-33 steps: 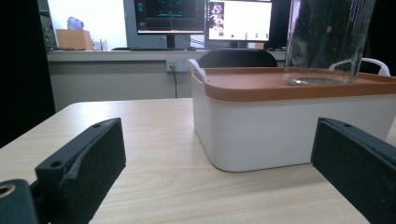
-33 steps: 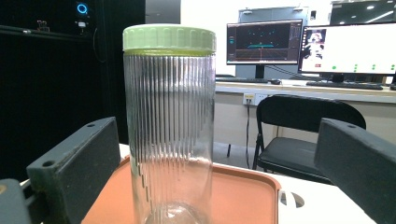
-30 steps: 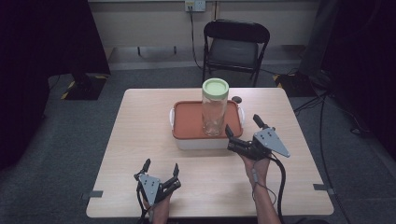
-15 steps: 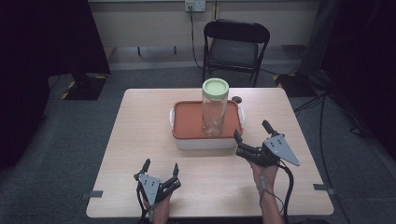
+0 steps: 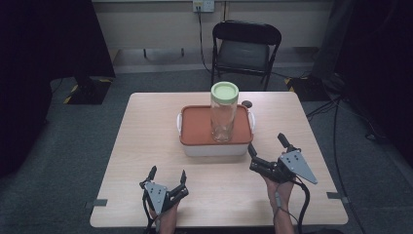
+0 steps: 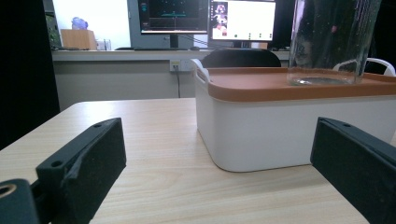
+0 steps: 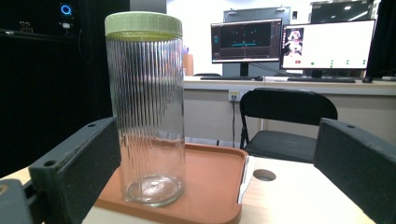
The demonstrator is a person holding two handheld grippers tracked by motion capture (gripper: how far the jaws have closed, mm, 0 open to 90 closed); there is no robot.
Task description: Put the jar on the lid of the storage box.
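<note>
A tall ribbed glass jar (image 5: 224, 113) (image 7: 147, 112) with a pale green lid stands upright on the orange lid of a white box (image 5: 214, 145) (image 6: 280, 126) at the table's middle. Its lower part (image 6: 332, 42) rises at the top right of the left gripper view. My right gripper (image 5: 268, 152) is held open above the table, just right of the box's front corner, with nothing between its fingers (image 7: 77, 168). Near the front edge my left gripper (image 5: 168, 174) stands open and empty, its fingers (image 6: 88, 163) pointing at the box.
A small dark round spot (image 5: 247, 104) (image 7: 264, 175) lies on the wooden table (image 5: 146, 141) behind the box. A black folding chair (image 5: 246, 46) stands beyond the far edge. Cables (image 5: 336, 122) run over the floor at the right.
My right gripper has drawn back from the jar, moving right and toward the front edge, still open. The left gripper, jar and box have stayed put.
</note>
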